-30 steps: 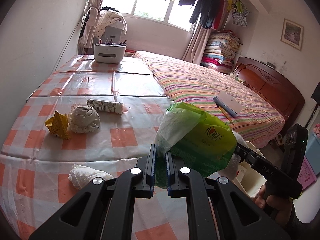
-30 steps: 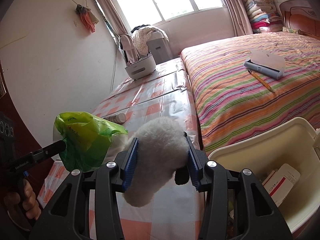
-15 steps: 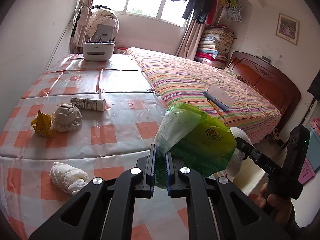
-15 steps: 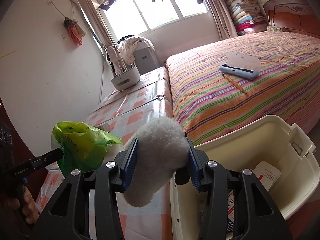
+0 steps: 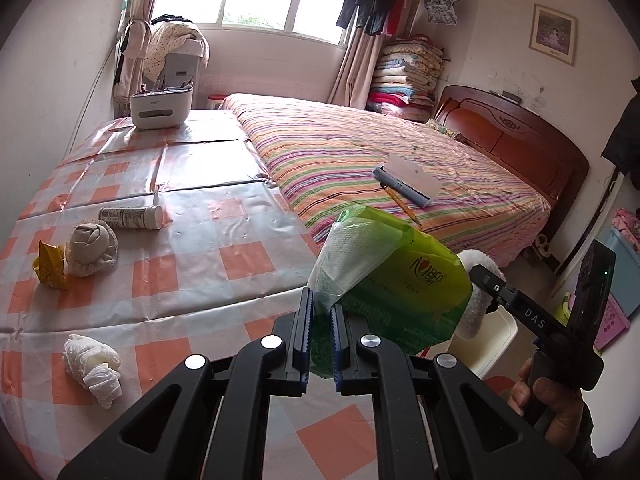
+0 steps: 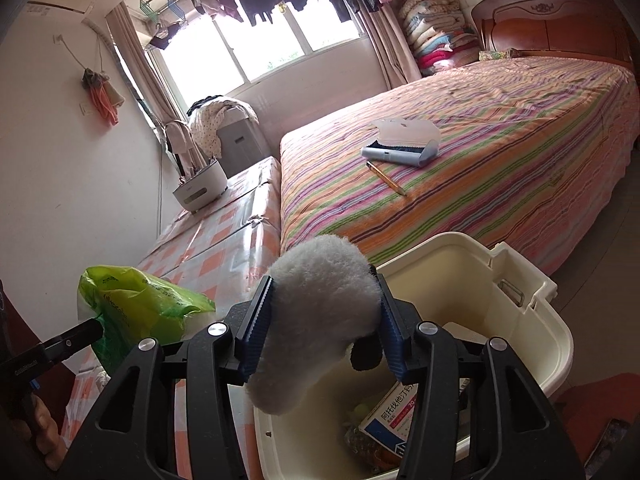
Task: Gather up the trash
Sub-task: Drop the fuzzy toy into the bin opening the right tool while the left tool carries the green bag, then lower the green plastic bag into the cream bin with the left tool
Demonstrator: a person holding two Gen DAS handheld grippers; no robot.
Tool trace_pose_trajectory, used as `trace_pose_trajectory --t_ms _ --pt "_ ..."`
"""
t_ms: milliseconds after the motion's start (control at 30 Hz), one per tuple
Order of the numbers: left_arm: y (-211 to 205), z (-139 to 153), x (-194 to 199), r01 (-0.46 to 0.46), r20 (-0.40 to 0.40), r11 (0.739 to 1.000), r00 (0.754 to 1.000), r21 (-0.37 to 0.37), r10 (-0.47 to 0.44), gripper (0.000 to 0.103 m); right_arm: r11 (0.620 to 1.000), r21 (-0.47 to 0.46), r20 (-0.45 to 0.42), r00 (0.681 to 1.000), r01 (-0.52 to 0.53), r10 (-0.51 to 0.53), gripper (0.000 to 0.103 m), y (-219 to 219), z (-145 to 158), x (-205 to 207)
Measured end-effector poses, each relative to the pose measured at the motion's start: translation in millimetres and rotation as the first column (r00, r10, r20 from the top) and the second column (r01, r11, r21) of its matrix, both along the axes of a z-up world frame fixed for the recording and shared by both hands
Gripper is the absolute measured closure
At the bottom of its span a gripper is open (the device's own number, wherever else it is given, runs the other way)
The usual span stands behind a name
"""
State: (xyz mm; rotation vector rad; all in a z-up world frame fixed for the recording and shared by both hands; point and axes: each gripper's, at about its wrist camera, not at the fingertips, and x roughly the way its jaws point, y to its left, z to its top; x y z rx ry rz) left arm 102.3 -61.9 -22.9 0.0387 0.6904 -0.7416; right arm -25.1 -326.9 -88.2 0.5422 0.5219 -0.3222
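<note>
My left gripper [image 5: 320, 300] is shut on the corner of a green plastic tissue pack [image 5: 400, 280], held up over the table's near edge. The same pack [image 6: 136, 308] shows at the left of the right wrist view. My right gripper [image 6: 323, 280] holds a fluffy white plush thing [image 6: 316, 320] over the open cream bin [image 6: 520, 320]. Its jaws are opening, but the blue pads still touch the plush on both sides. A medicine box [image 6: 400, 416] and other scraps lie in the bin.
On the checked tablecloth [image 5: 200, 264] lie a crumpled tissue [image 5: 94, 364], a yellow wrapper [image 5: 50, 266], a balled beige cloth [image 5: 92, 244] and a white tube [image 5: 132, 217]. A white holder [image 5: 160, 110] stands at the far end. A striped bed [image 5: 400, 160] borders the table on the right.
Both grippers have swung toward the bin with their loads. The bin now lies under the right gripper, whose jaws stand a little wider. The table litter has slid left in the left wrist view.
</note>
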Motion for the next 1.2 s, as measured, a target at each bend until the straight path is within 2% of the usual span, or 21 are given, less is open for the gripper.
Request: trace_pose_trajectory --t_ms 267,333,467,533,767,1200 --pt "-24.5 -1.0 -7.5 0.041 0.004 0.999 0.999 0.02 -0.041 0.095 0.998 0.047 0.012 0.999 0.052 -0.053 0.05 -16.3 -2.7 -12.7" --pt "-30.9 -1.4 -9.2 0.048 0.003 0.999 0.999 0.026 -0.048 0.095 0.995 0.064 0.025 0.997 0.077 -0.079 0.038 -21.3 -2.5 -16.9" --pt "-42.4 -2.8 -11.2 0.063 -0.001 0.998 0.998 0.032 -0.063 0.095 0.99 0.085 0.071 0.99 0.116 -0.122 0.037 -30.7 0.8 -27.5" --pt "-49.6 -5.1 -11.7 0.074 -0.009 0.996 0.997 0.04 -0.073 0.095 0.986 0.089 0.097 0.984 0.143 -0.151 0.032 -33.4 3.2 -34.1" --pt "-77.6 -13.3 -16.5 0.121 -0.024 0.991 0.992 0.056 -0.12 0.095 0.965 0.156 0.184 0.954 0.209 -0.236 0.029 -48.8 7.3 -54.8" --pt "-117.1 -24.6 -27.5 0.186 -0.038 0.978 0.982 0.092 -0.183 0.095 0.948 0.207 0.243 0.926 0.242 -0.29 0.028 -60.1 6.6 -68.8"
